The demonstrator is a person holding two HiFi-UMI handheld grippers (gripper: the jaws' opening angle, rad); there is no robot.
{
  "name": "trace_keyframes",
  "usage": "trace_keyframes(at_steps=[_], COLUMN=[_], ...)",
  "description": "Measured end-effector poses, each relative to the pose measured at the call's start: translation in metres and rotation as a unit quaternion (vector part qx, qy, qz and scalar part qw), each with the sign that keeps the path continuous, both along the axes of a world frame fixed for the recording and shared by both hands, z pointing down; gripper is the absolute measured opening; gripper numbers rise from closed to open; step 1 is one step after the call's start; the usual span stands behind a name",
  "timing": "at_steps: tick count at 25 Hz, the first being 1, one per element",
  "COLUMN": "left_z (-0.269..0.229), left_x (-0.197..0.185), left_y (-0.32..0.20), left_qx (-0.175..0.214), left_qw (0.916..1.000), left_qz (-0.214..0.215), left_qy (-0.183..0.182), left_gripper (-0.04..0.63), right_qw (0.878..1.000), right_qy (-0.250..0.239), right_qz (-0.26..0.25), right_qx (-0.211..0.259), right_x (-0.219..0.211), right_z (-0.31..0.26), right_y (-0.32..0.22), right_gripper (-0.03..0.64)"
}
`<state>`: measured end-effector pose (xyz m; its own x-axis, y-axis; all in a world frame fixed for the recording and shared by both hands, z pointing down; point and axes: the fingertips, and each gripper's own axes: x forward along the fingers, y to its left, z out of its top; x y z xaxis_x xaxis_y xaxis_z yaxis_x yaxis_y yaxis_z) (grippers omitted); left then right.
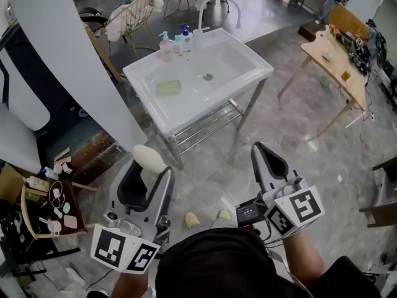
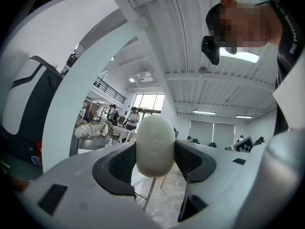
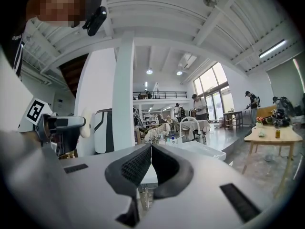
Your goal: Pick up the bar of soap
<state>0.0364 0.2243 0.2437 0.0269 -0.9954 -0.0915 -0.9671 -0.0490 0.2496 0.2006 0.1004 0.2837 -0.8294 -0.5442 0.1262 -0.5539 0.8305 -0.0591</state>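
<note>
Left claw (image 2: pixel 154 152) clamps soap (image 2: pixel 153 142); head view shows sink (image 1: pixel 231 58) beyond.

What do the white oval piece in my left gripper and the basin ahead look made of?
The bar of soap: matte, waxy off-white, faint moulded imprint, so likely solid soap. The sink: glossy white, ceramic or enamel by its sheen, on a metal frame.

We have open room to come down over the sink (image 1: pixel 239 61); only a sponge (image 1: pixel 168 87) lies in its basin. Bottles (image 1: pixel 177 44) and a tap (image 1: pixel 218 5) crowd the far rim. A white pillar (image 1: pixel 68 61) stands close by the sink's left corner and blocks that flank. The floor (image 1: pixel 217 166) before the sink is open, and our left tongs (image 1: pixel 151 169) and right tongs (image 1: pixel 262 151) hang over it. The wooden worktop (image 1: pixel 338 67) stands well apart on the right.
</note>
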Motion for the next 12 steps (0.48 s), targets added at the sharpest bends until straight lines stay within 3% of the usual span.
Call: trace_keyframes(at_steps=[12], left_z=[-0.001], left_x=[0.013], left_y=[0.006], left_qx=[0.004], left_qw=[0.9995], left_qz=[0.03], left_qy=[-0.001], left_gripper=[0.252], right_qw=[1.0], right_qy=[0.009], right_qz=[0.01], right_qx=[0.01], right_x=[0.006], right_z=[-0.006], right_y=[0.015], right_gripper=[0.008])
